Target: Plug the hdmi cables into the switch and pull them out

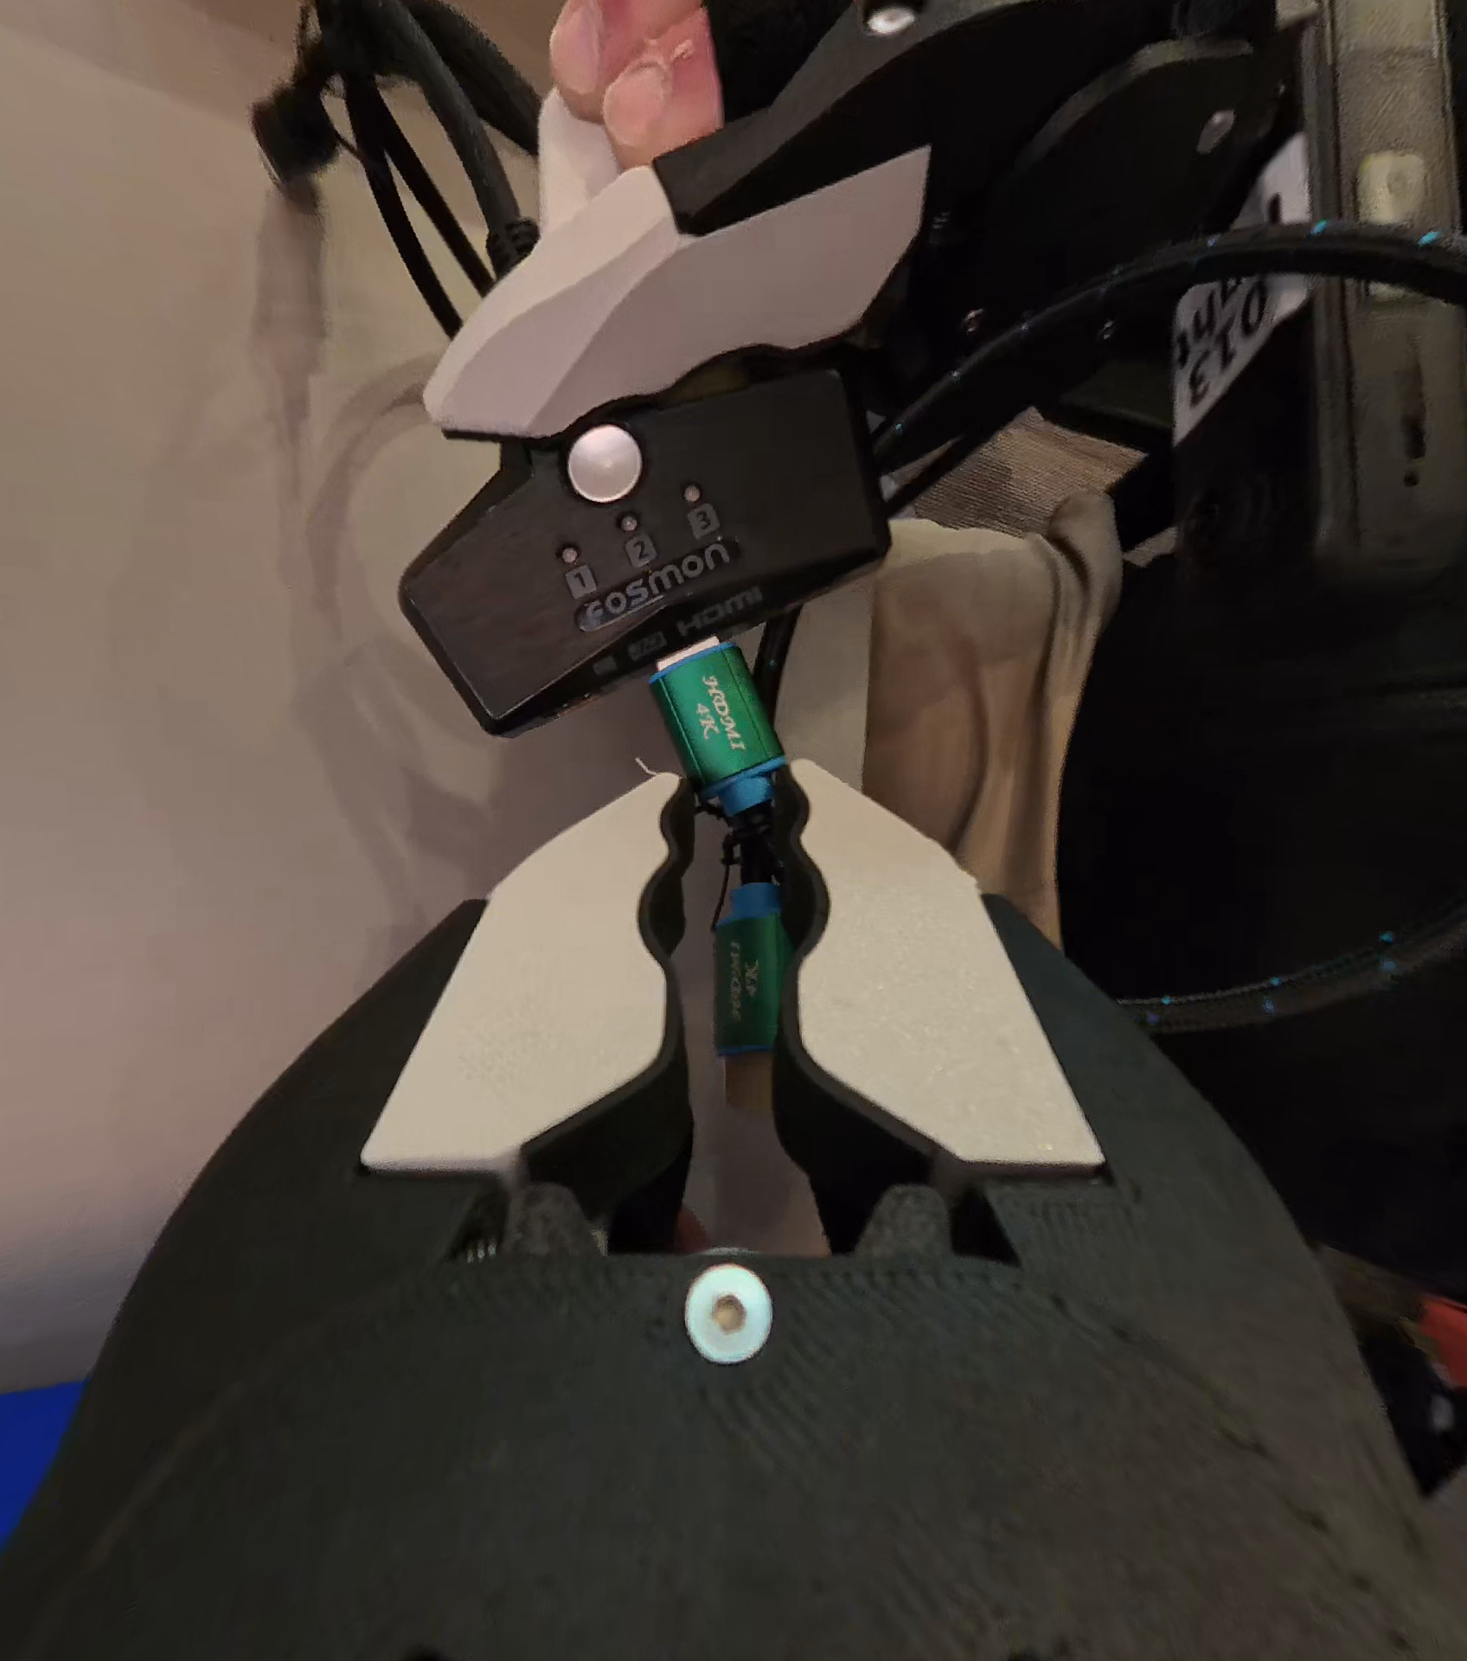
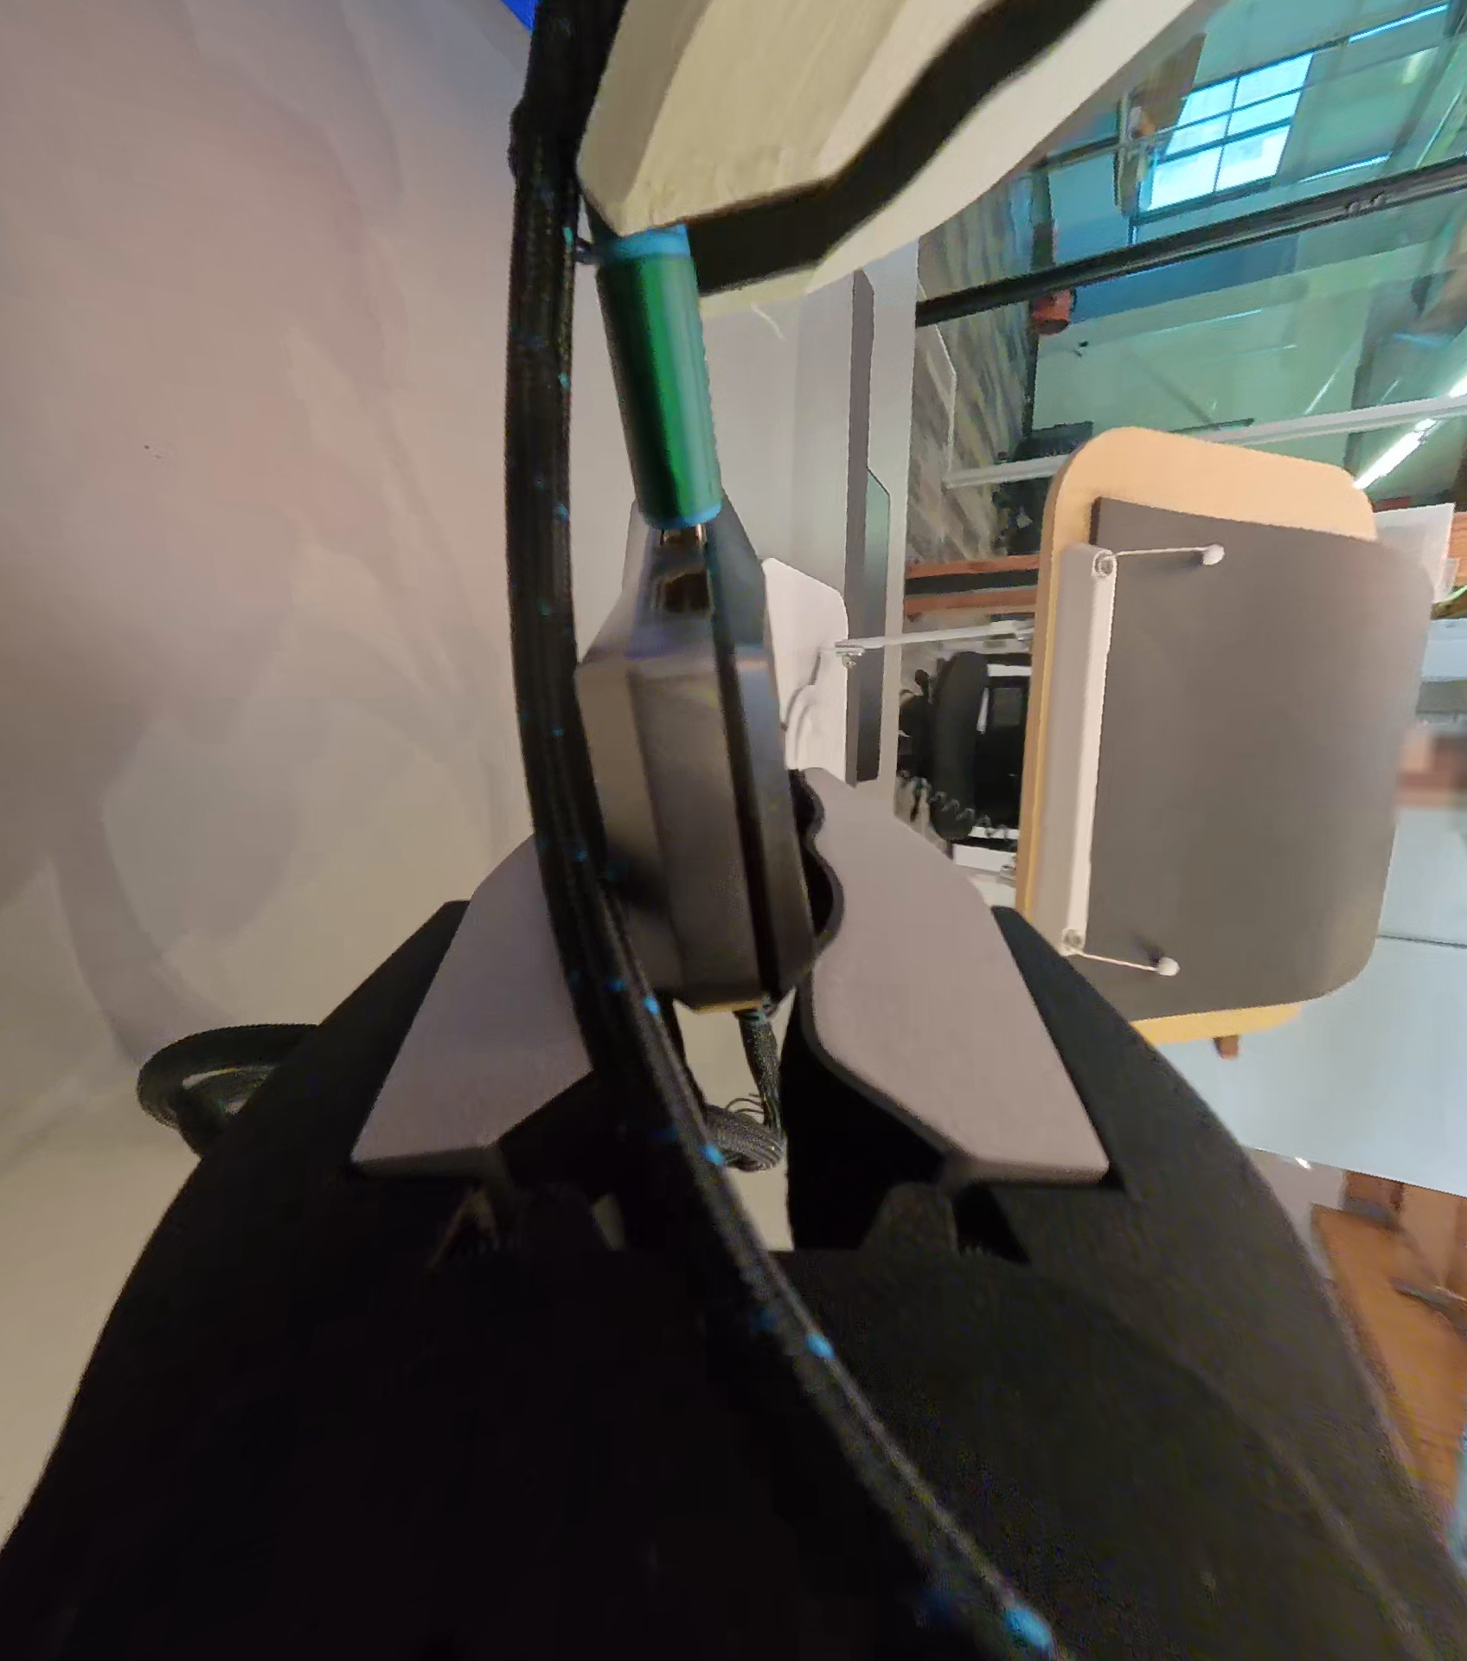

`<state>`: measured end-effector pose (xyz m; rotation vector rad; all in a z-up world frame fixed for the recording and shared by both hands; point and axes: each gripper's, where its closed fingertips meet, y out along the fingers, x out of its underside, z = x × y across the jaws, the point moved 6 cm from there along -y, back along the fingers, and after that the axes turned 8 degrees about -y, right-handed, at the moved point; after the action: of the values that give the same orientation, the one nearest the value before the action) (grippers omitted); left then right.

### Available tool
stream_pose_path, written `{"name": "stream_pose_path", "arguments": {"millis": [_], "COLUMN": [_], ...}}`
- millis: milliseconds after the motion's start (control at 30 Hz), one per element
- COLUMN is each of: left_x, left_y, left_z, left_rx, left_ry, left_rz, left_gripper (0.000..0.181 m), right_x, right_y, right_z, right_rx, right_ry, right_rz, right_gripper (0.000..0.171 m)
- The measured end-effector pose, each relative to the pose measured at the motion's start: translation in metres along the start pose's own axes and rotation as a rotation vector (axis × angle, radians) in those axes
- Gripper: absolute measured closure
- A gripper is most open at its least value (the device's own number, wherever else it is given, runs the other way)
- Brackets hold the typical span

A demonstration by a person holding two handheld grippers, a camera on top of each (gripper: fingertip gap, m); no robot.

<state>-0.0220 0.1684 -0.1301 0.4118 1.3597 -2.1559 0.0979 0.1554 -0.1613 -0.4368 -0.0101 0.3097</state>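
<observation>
A black HDMI switch [image 1: 649, 557] with a round silver button is held in the air by my right gripper [image 1: 595, 297], whose pale fingers clamp its rear. A green HDMI plug [image 1: 716, 719] sits in a front port, with a sliver of metal showing. My left gripper [image 1: 743, 782] is shut on the cable right behind that plug. A second green plug [image 1: 748, 989] hangs loose below, between my left fingers. In the right wrist view the right gripper [image 2: 694, 836] grips the switch [image 2: 694, 809] edge-on, with the green plug [image 2: 658, 386] entering its far end and a left finger [image 2: 802, 117] above.
A black braided cable with blue flecks [image 2: 550, 539] loops across both views [image 1: 1251, 252]. A cable coil [image 2: 200, 1079] lies on the pale surface. A beige cloth [image 1: 981, 674] hangs behind the switch. A person's hand [image 1: 640, 72] holds the right gripper. A wood-and-grey panel [image 2: 1233, 737] stands at right. About 9 cm separates my left fingertips from my right.
</observation>
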Motion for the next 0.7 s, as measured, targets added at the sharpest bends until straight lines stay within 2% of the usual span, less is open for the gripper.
{"name": "stream_pose_path", "arguments": {"millis": [133,367,500,567,700], "left_x": [-0.011,-0.016,0.006,0.018,0.031], "left_y": [-0.013,-0.078,-0.087,-0.083,-0.078], "left_z": [0.007,0.010,0.005,0.005,0.007], "left_rx": [-0.002,-0.263,-0.429,-0.456,-0.462], "left_ry": [0.088,0.094,0.048,0.040,-0.004], "left_rz": [0.138,0.498,0.513,0.502,0.582], "left_gripper": [0.168,0.170,0.174,0.174,0.175], "right_x": [0.006,0.050,0.085,0.104,0.147], "right_y": [-0.005,-0.016,-0.030,-0.041,-0.068], "right_z": [0.006,0.027,0.048,0.061,0.094], "right_rx": [-0.020,-0.038,-0.037,-0.023,0.031], "right_ry": [0.068,0.326,0.486,0.591,0.744], "right_rz": [0.021,-0.025,-0.044,-0.036,-0.056], "right_gripper": [0.149,0.149,0.150,0.150,0.153]}}
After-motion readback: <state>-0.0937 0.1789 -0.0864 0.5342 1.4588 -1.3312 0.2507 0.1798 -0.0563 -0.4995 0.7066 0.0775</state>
